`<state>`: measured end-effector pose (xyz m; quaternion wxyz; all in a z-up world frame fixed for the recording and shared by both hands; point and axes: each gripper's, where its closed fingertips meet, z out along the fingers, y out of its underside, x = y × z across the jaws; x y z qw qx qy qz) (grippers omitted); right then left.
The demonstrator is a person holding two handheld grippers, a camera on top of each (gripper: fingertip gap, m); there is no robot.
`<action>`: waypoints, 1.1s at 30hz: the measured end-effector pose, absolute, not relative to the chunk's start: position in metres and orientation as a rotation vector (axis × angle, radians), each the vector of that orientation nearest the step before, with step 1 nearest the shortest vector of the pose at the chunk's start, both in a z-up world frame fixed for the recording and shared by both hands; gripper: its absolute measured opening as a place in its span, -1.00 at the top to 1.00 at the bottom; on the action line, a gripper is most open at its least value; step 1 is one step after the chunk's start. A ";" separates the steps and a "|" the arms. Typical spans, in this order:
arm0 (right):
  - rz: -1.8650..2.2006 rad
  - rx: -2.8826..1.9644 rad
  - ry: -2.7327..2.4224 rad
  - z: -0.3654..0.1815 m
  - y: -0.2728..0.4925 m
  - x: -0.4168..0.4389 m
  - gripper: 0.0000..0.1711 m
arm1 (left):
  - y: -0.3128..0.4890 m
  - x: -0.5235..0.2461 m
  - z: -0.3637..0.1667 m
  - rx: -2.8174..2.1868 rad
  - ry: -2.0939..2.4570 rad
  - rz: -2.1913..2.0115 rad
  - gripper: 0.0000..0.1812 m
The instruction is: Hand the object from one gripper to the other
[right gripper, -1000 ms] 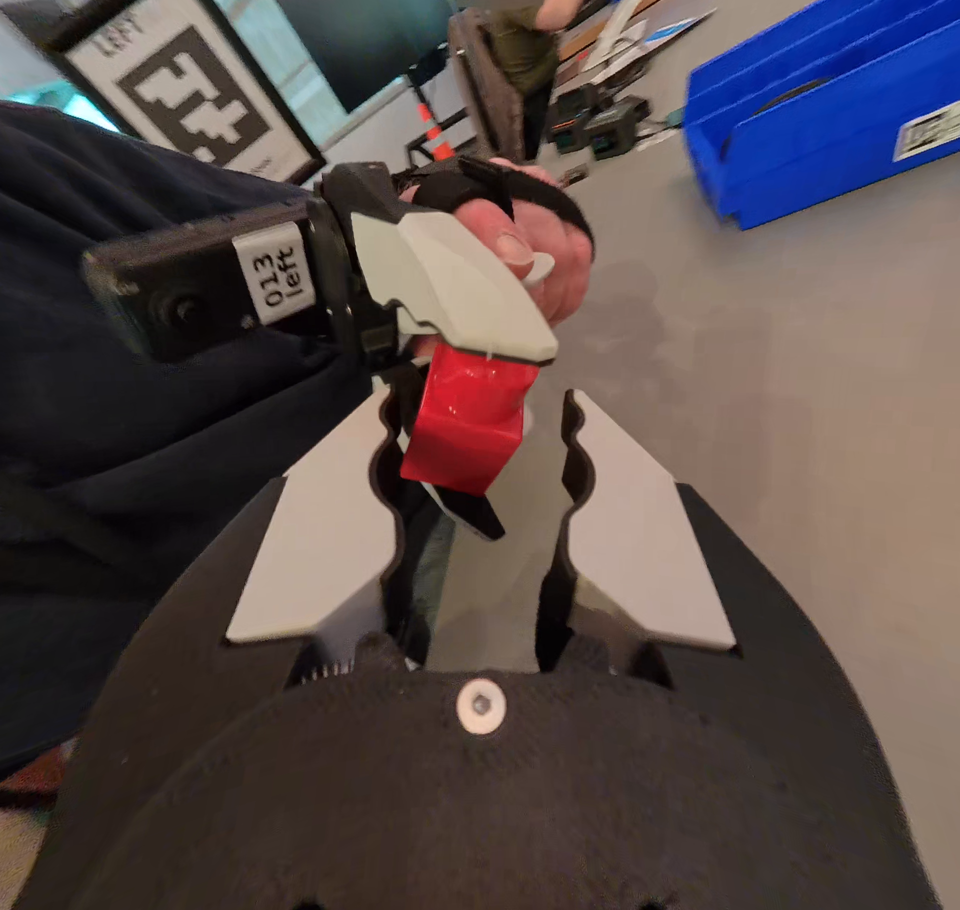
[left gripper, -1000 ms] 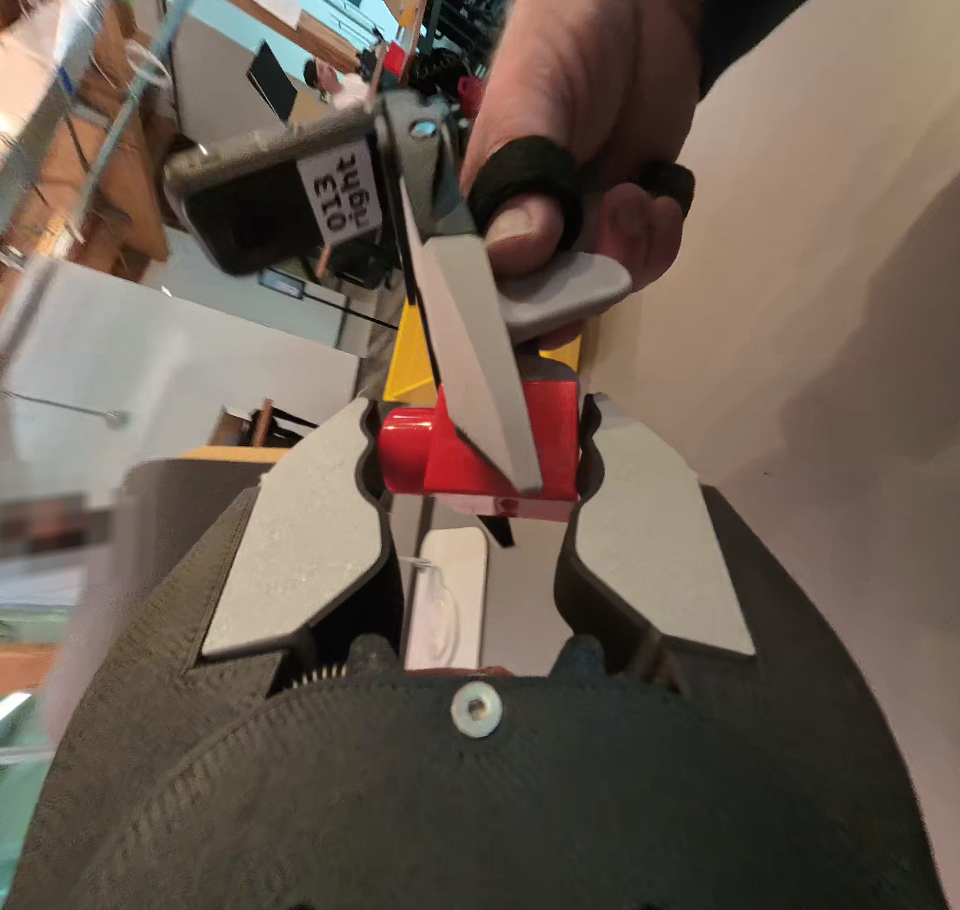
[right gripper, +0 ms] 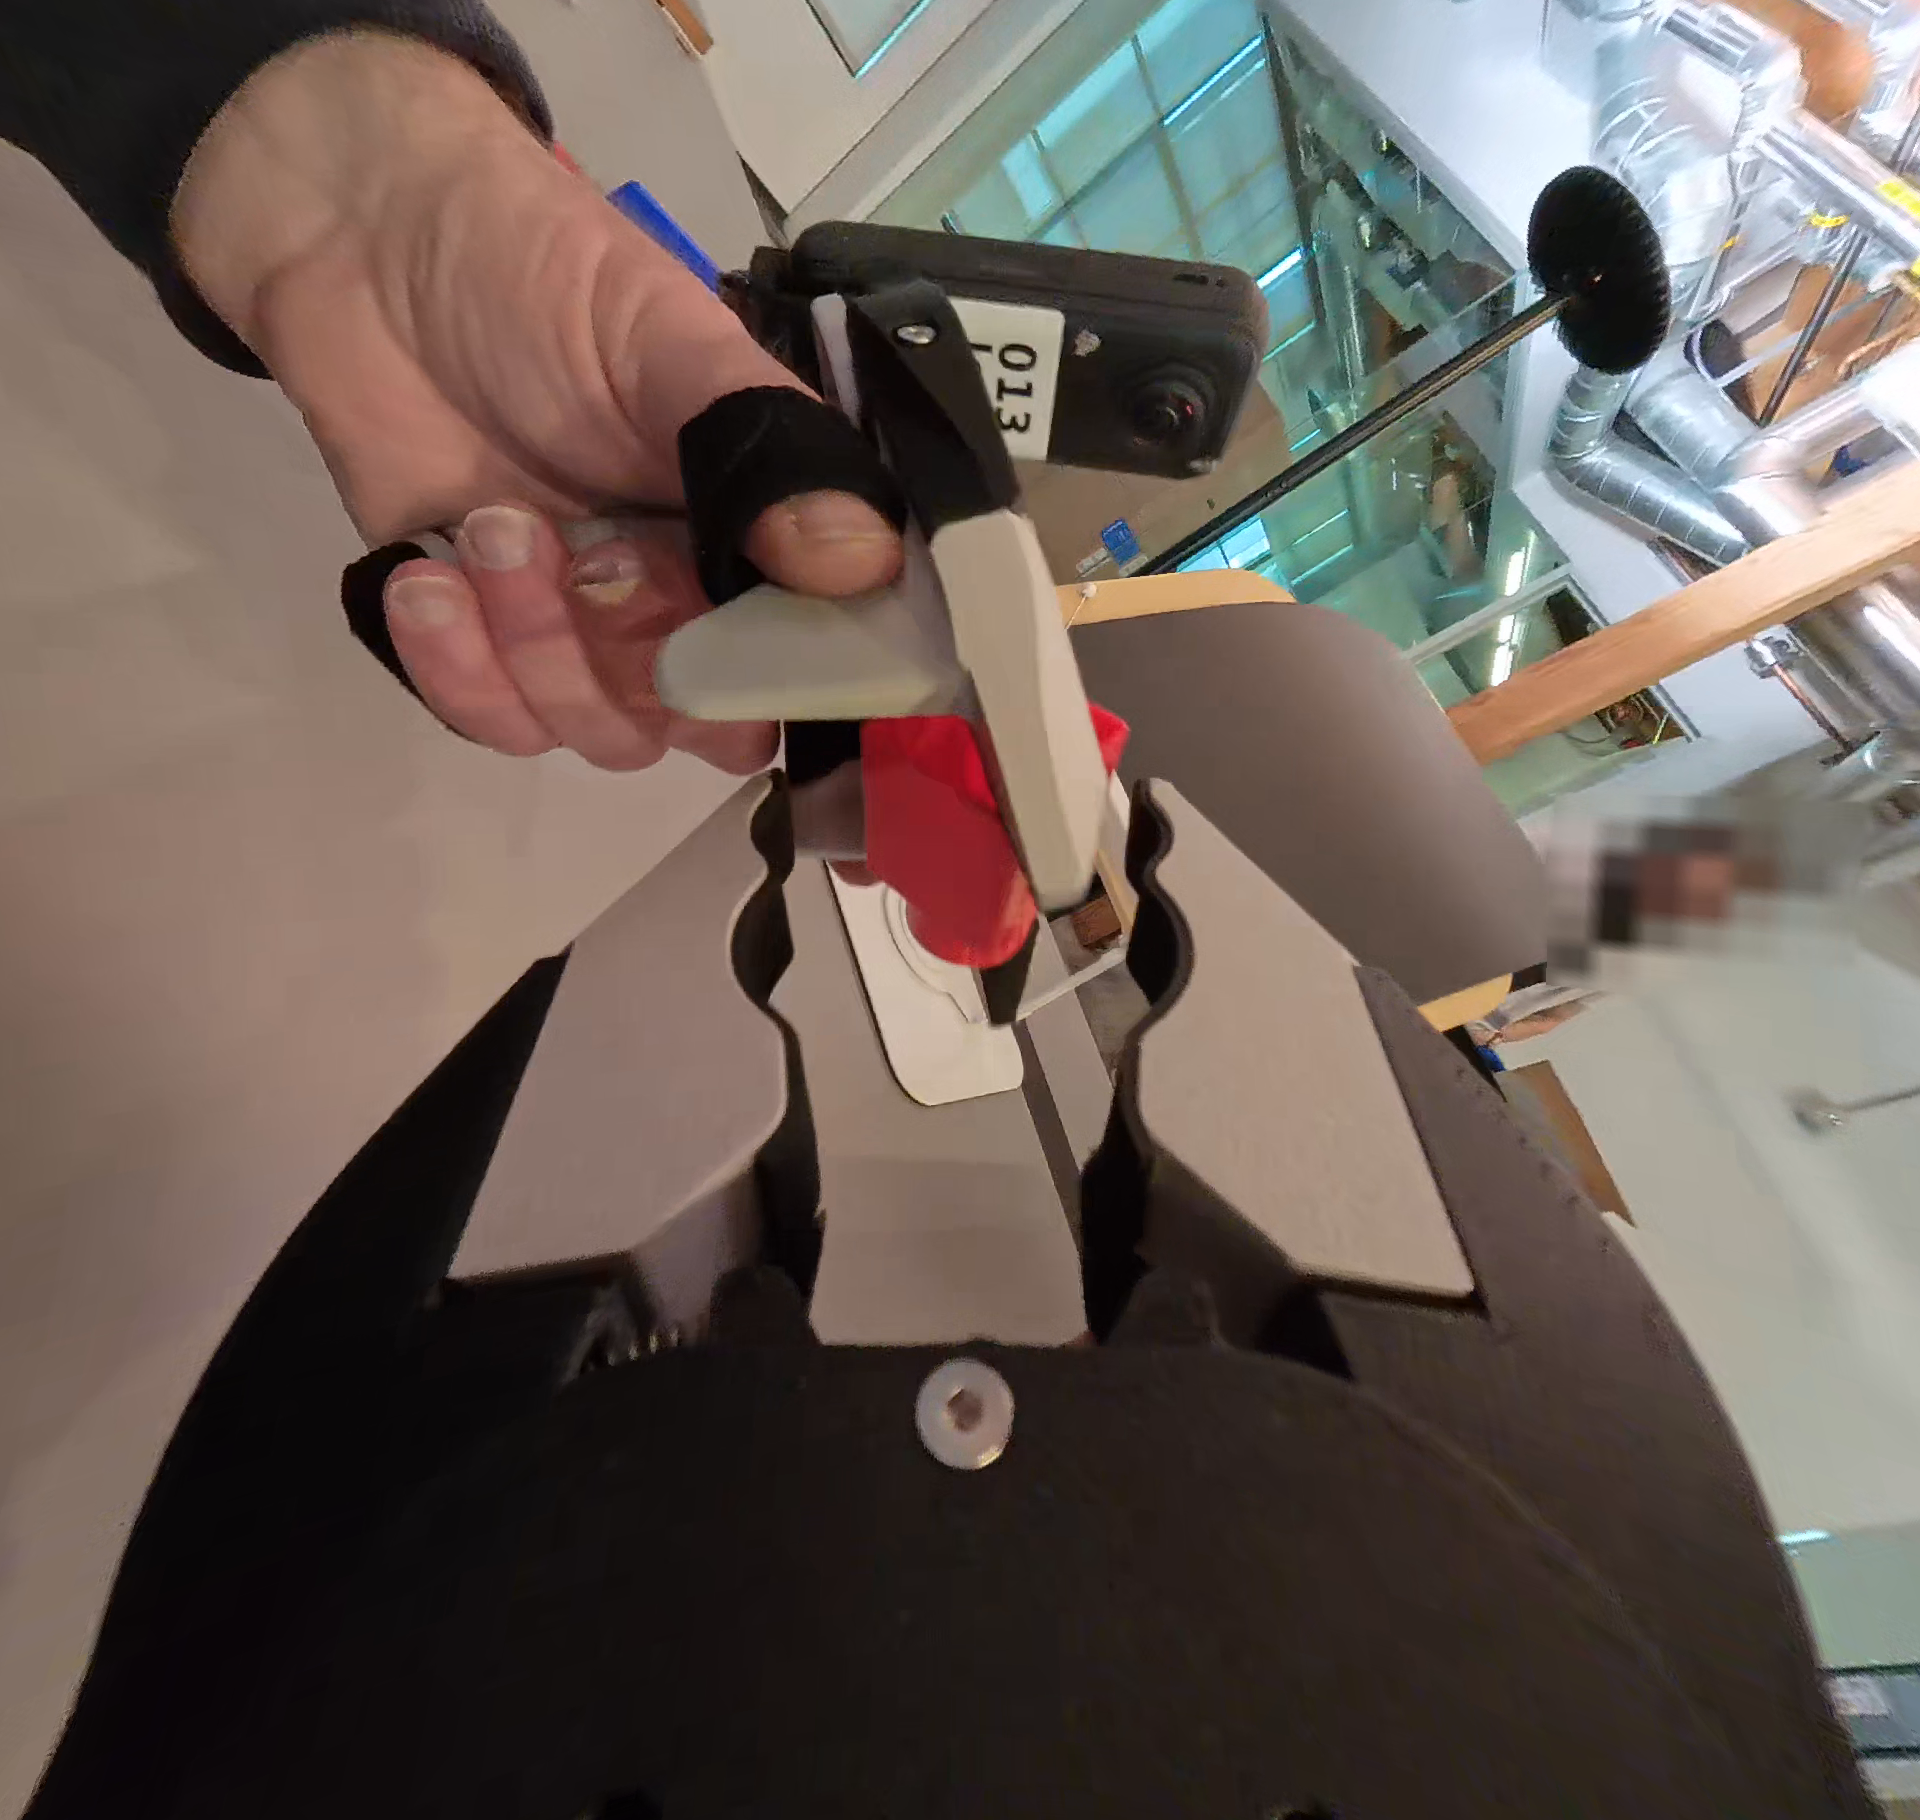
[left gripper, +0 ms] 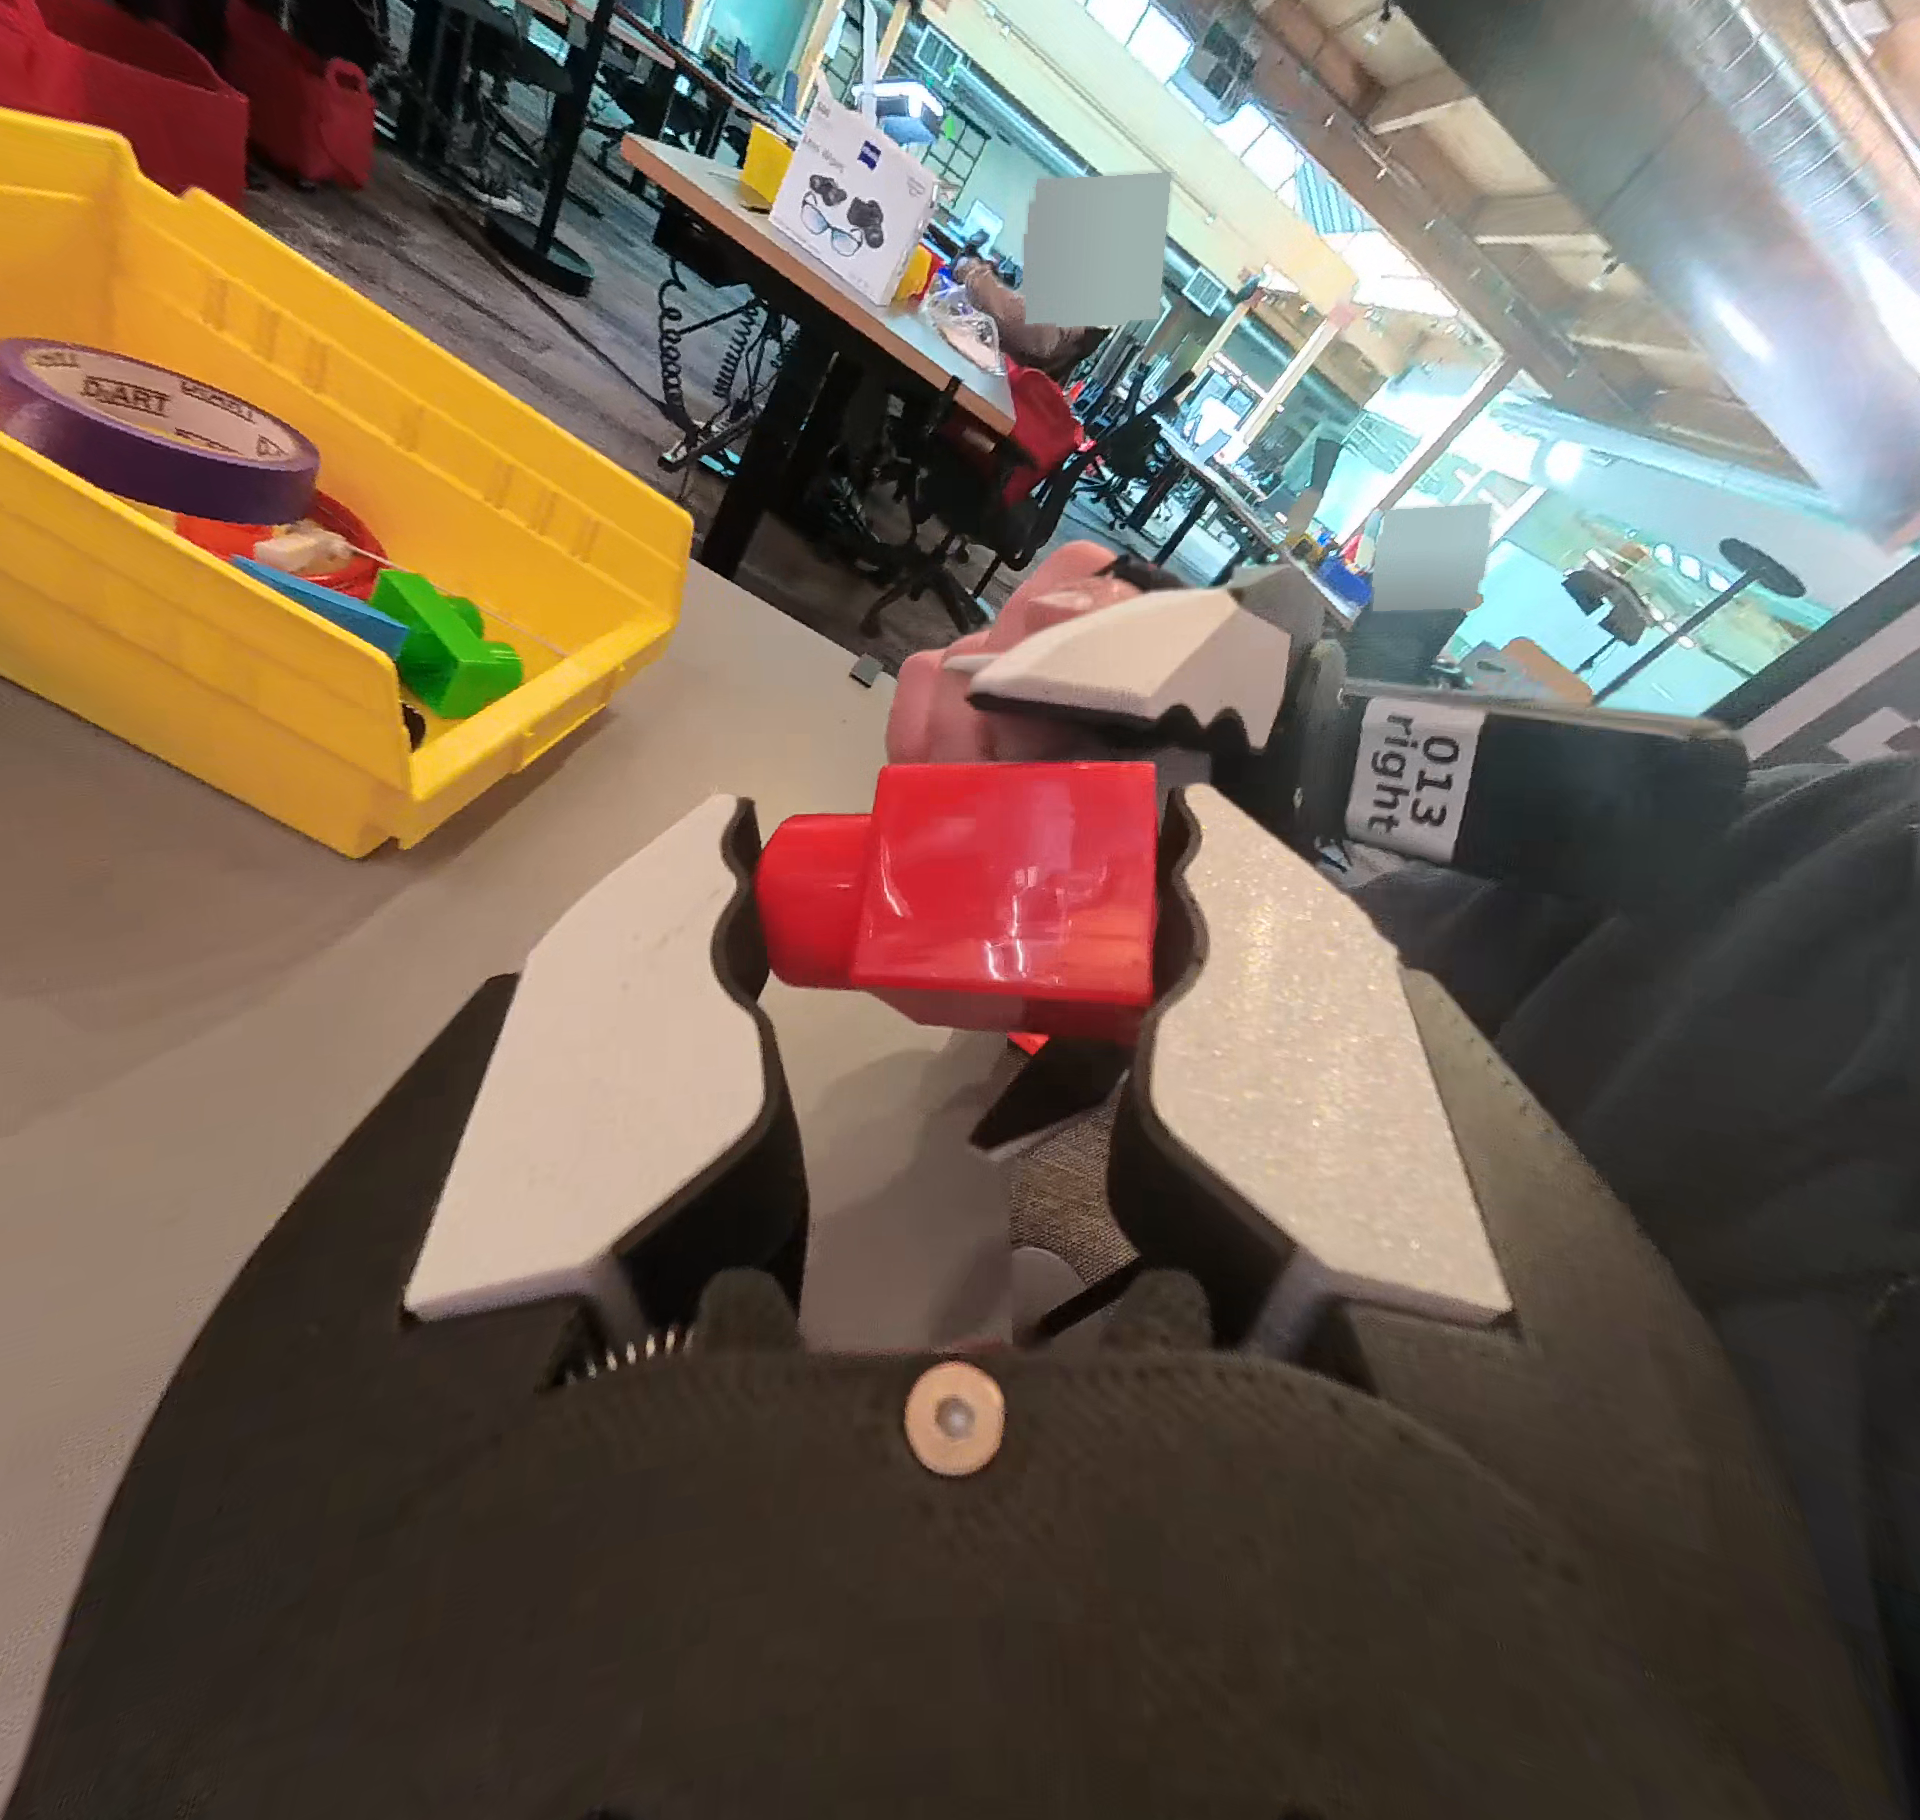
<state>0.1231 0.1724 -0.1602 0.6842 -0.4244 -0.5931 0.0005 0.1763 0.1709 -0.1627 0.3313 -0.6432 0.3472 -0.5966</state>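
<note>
- While the left claw (left gripper: 956,820) grips the red block (left gripper: 1003,887), the block sits clear of the grey counter (left gripper: 208,939), in the air over one of its edges.
- One finger of the left claw presses on the block's round stud and the other on the flat opposite face; the block lies crosswise between them.
- From the right wrist view, the right claw (right gripper: 956,814) stands open, its two fingers spread to either side of the block and of the left claw's tip.
- I cannot see either finger of the right claw touching the block; a gap shows on both sides.
- From the left wrist view, one finger of the right claw lies just above the block and the dark tip of the other pokes out below it.
- The left hand (right gripper: 468,399) holds the left claw from the side, with black bands round the fingers.
- A yellow bin (left gripper: 343,565) rests on the counter near its far edge, well apart from the block.
- In the bin lie a purple tape roll (left gripper: 156,430) and a green block (left gripper: 452,648), among other bits.
</note>
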 end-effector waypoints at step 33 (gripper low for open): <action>1.804 -1.594 -1.040 -0.170 0.150 0.129 0.49 | 0.169 0.179 -0.189 -0.964 1.616 0.001 0.15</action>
